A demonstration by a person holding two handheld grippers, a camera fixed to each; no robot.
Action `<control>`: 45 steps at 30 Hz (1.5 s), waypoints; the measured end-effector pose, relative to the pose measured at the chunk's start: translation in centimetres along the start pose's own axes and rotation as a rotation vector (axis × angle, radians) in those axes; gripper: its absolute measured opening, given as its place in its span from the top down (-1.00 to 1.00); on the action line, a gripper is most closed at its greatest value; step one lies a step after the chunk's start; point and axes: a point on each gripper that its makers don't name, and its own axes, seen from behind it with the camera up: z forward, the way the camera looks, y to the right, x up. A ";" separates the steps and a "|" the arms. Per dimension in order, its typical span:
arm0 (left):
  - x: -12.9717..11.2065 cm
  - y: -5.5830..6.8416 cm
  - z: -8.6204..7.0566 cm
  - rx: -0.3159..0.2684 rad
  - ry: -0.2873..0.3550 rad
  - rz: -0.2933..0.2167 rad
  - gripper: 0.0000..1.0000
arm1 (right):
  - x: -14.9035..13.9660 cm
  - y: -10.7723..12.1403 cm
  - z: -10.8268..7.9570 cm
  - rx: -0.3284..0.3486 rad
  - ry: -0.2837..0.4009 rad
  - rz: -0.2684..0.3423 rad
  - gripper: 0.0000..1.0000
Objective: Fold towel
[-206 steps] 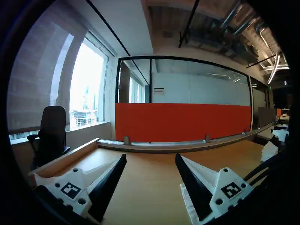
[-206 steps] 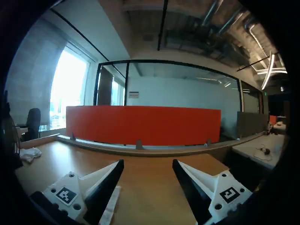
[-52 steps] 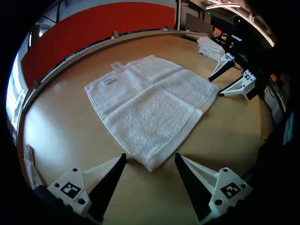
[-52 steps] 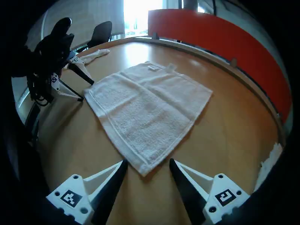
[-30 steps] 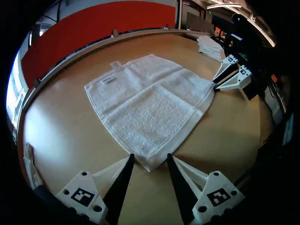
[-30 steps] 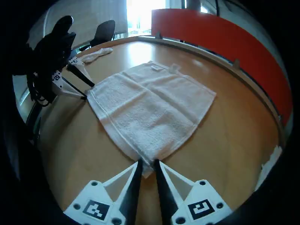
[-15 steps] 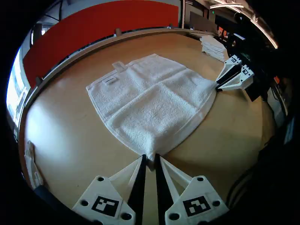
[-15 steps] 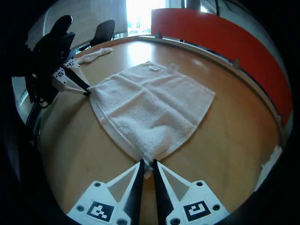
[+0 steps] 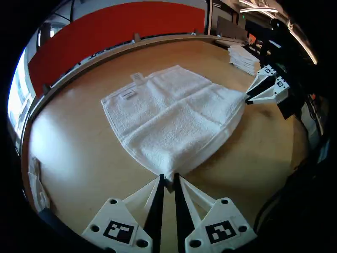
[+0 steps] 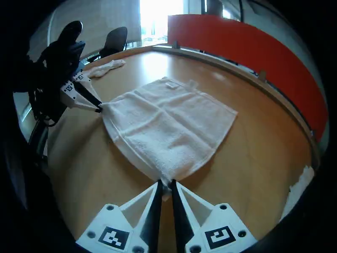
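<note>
A white terry towel (image 9: 172, 114) lies spread on the wooden table (image 9: 76, 143), with small labels at its far edge. My left gripper (image 9: 168, 180) is shut on the towel's near corner, which is raised off the table. In the right gripper view the same towel (image 10: 168, 122) is pinched at another near corner by my right gripper (image 10: 165, 185), shut on it. Each gripper appears in the other's view: the right gripper (image 9: 249, 98) at the towel's right corner, the left gripper (image 10: 99, 107) at its left corner. The edge between the two held corners is lifted.
A stack of folded white towels (image 9: 244, 59) sits at the table's far right. A crumpled white cloth (image 10: 103, 67) lies near the office chairs (image 10: 116, 40). A red divider panel (image 9: 118, 29) runs along the table's far edge. Another white cloth (image 9: 36, 185) lies at the left.
Both grippers closed onto the towel's near corners about a second ago. Since half a second ago they have lifted those corners, so the front edge now hangs off the table.
</note>
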 end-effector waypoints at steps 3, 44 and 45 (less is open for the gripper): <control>0.8 -0.2 -0.9 0.005 0.012 -0.016 0.68 | 0.7 0.1 -0.8 -0.010 0.017 0.005 0.69; 6.9 1.6 -11.3 0.005 0.089 -0.109 0.68 | 7.5 -1.2 -10.4 -0.042 0.115 0.012 0.69; 7.0 1.6 -11.4 0.004 0.089 -0.110 0.68 | 7.6 -1.2 -10.5 -0.042 0.116 0.010 0.69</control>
